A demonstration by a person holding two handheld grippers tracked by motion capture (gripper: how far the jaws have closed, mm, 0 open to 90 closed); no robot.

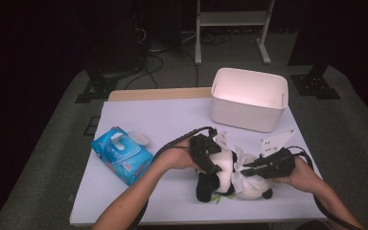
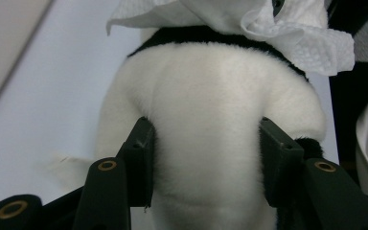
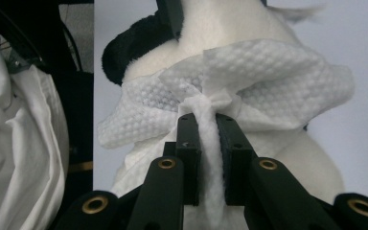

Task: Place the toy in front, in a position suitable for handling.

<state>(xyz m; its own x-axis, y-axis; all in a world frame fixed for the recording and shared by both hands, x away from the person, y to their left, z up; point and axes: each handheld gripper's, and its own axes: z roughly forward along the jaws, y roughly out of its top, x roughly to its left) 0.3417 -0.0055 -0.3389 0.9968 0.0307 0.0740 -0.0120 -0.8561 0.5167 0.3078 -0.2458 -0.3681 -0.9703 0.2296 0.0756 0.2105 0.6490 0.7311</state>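
A black-and-white plush panda (image 1: 220, 167) lies on the white table near its front edge. My left gripper (image 1: 210, 160) comes at it from the left. In the left gripper view the two pads (image 2: 141, 163) press into the panda's white body (image 2: 211, 96) from both sides. A white textured wipe (image 3: 268, 76) is draped over the panda. My right gripper (image 3: 207, 139) is shut on a pinched fold of it. In the high view the right gripper (image 1: 244, 168) reaches in from the right, with the wipe (image 1: 239, 160) bunched between the two grippers.
A blue pack of wet wipes (image 1: 122, 154) with its lid flipped open lies at the left of the table. A white bin (image 1: 249, 98) stands at the back right. Both forearms come in from the bottom edge, cables trailing.
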